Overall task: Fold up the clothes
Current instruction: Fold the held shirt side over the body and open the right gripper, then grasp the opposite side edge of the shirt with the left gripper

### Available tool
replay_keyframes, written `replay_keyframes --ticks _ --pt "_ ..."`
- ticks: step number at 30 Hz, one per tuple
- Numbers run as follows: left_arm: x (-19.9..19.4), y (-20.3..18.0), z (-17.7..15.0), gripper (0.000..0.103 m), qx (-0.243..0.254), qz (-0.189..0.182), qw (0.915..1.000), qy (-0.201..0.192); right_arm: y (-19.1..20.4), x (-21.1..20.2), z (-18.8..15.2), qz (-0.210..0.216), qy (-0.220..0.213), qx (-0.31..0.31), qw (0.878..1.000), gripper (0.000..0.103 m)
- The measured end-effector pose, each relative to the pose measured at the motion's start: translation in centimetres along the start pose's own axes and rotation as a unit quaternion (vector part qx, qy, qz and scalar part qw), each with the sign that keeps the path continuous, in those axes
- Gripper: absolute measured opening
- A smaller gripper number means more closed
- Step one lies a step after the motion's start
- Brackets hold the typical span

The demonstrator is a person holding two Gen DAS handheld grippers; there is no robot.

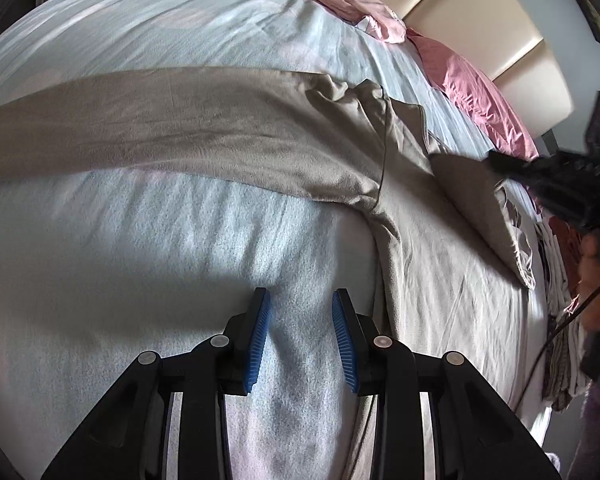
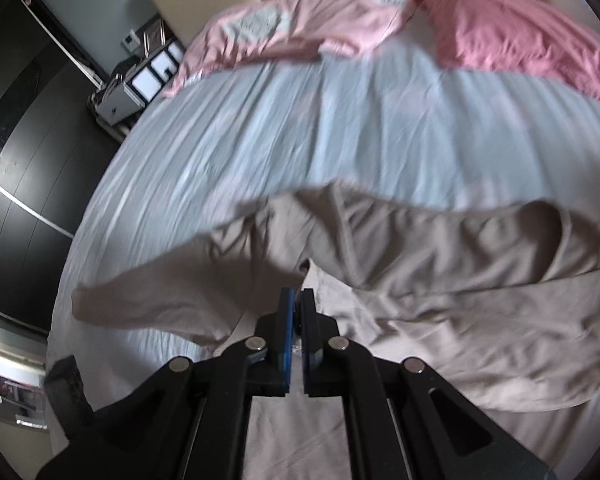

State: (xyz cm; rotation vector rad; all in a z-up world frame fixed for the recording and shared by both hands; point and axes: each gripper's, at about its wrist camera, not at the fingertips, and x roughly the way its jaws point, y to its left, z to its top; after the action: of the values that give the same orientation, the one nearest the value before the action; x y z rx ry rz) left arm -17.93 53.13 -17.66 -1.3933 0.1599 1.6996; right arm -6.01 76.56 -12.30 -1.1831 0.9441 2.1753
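Two grippers were in play over a beige long-sleeved top (image 1: 440,280) spread on the bed (image 1: 140,260). Our left gripper (image 1: 300,320) hung with jaws apart above bare sheet, gripping nothing. Our right gripper (image 2: 297,304) was pinched shut on the garment's fabric, part of it raised and blurred. One sleeve (image 1: 160,136) ran out toward 9 o'clock. We judged a fold was mid-carry; next, lay the lifted edge flat across the body. Pale blue sheet, pink pillows (image 2: 520,40) at 12 o'clock, dark wardrobe (image 2: 28,152) at 9.
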Motion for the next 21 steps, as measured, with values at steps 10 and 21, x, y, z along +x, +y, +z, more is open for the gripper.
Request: replay_keyframes --ticks 10,21 --pt "-2.4 0.3 -0.1 0.034 0.007 0.019 0.999 -0.04 -0.6 -2.3 -3.7 0.01 0.009 -0.045 0.999 0.014" --pt "-0.6 -7.3 2.5 0.043 0.089 0.037 0.9945 -0.043 -19.6 -14.6 -14.6 -0.156 -0.093 0.062 0.981 0.014"
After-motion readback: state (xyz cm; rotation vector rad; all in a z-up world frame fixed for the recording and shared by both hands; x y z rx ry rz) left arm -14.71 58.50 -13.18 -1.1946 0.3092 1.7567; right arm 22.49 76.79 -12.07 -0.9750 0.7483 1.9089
